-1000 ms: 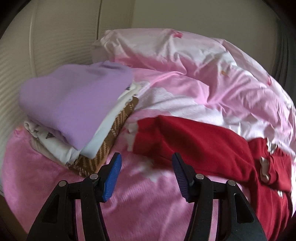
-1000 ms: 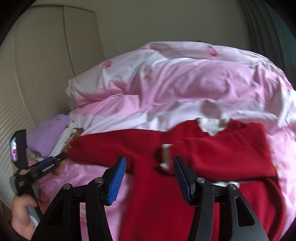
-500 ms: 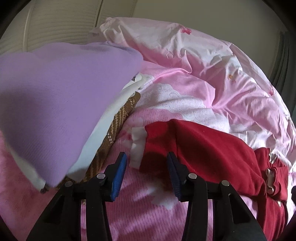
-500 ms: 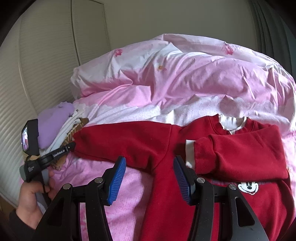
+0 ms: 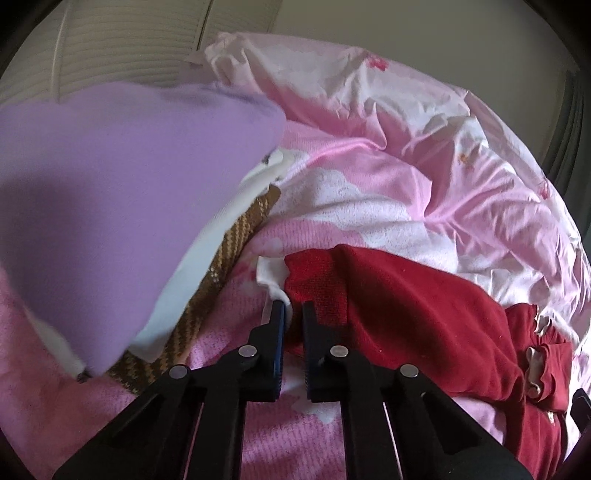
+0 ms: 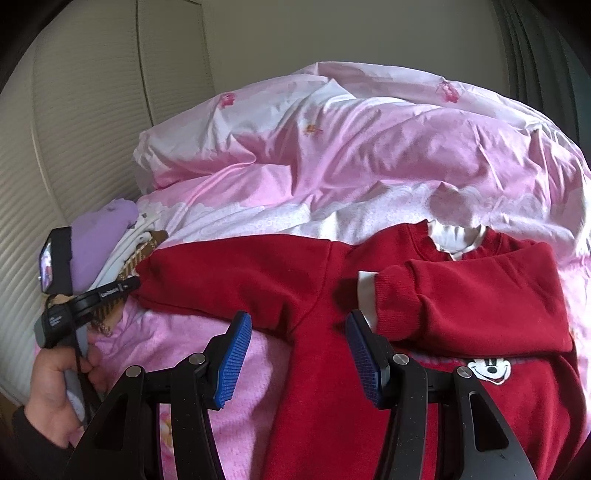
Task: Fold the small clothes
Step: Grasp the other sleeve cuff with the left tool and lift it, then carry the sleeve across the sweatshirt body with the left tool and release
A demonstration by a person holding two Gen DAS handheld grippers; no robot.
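Presently the left gripper (image 5: pixel 291 314) is pinching the cuff of the red fleece sweater's outstretched sleeve (image 6: pixel 236 280), whose long axis is running toward the wide-open, empty right gripper (image 6: pixel 297 332), hovering over the body

Home bedroom, rumpled pink duvet (image 6: pixel 369 155), louvred wardrobe doors (image 6: pixel 74 122), folded clothes stack (image 5: pixel 122 221)

A rumpled pink-and-white duvet (image 6: pixel 369 155) is heaped across the bed, filling the view beyond the gripper. Behind it rises a plain cream wall (image 6: pixel 332 33). To the left stands a ribbed, cream louvered panel (image 6: pixel 74 110), and dark curtain folds (image 6: pixel 546 55) edge the far right.
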